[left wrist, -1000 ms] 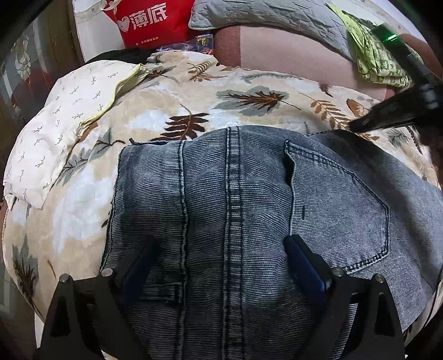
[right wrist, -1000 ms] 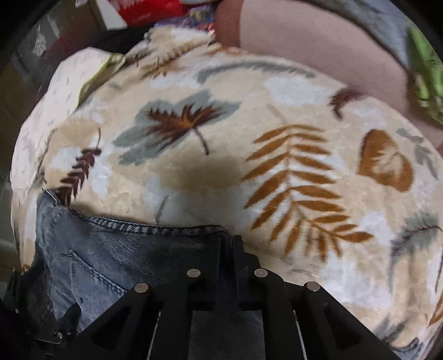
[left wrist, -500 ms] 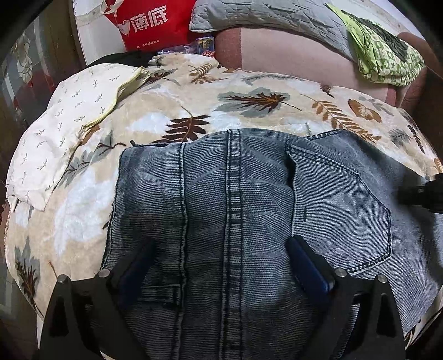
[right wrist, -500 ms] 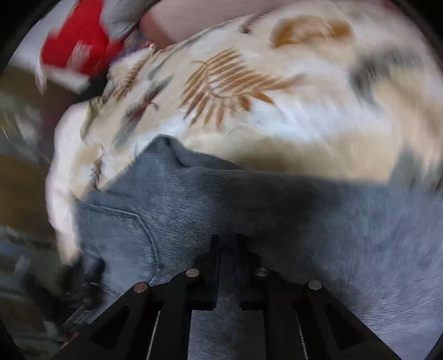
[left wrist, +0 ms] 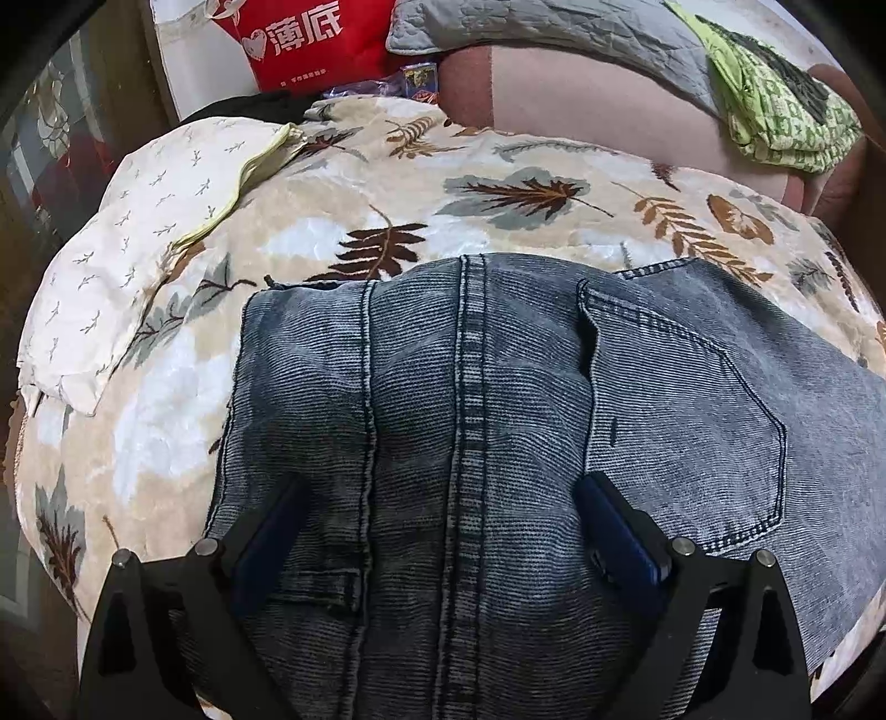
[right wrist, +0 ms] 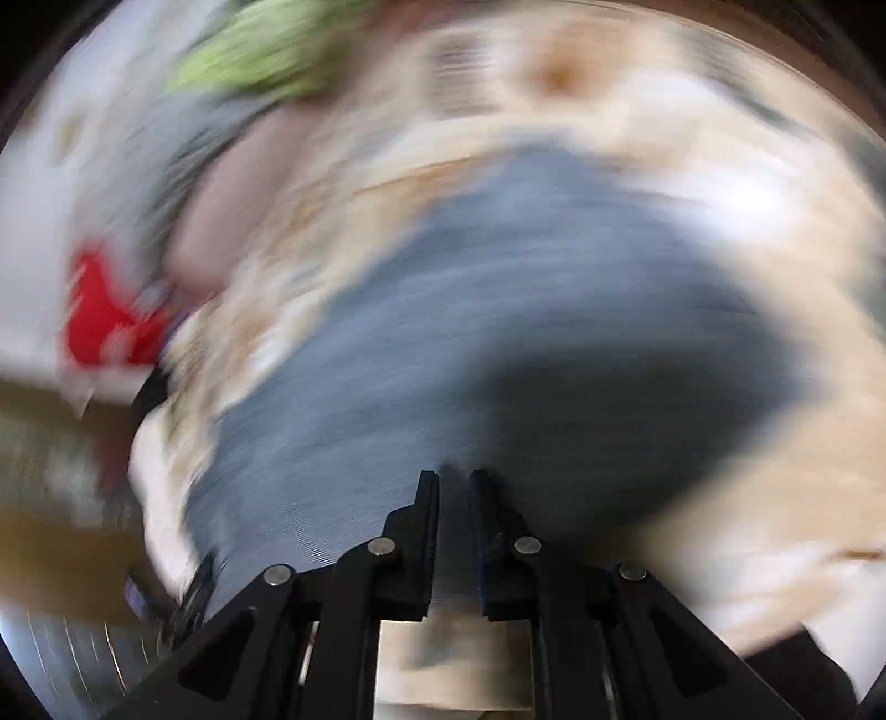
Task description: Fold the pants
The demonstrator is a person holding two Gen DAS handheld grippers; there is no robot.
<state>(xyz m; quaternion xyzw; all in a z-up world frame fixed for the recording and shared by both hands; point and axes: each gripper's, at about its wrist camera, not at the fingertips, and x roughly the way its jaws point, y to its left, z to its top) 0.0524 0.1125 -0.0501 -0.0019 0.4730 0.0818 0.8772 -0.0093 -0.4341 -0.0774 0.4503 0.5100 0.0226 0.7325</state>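
Observation:
Grey-blue denim pants (left wrist: 470, 399) lie flat on a leaf-print blanket (left wrist: 387, 183), back pocket to the right. My left gripper (left wrist: 443, 515) is open, its two fingers spread wide and resting low over the denim near the centre seam. In the blurred right wrist view the pants (right wrist: 498, 310) stretch ahead. My right gripper (right wrist: 453, 487) has its jaws nearly together with denim between them; the cloth runs out from the tips.
A white patterned pillow (left wrist: 138, 249) lies at the left. A red bag (left wrist: 310, 39), a grey quilt (left wrist: 554, 27) and a green cloth (left wrist: 775, 105) sit at the back on a pink cushion (left wrist: 581, 99).
The right gripper has swung fast to the right and out of the left wrist view, drawing denim with it. The left gripper has stayed in place, open.

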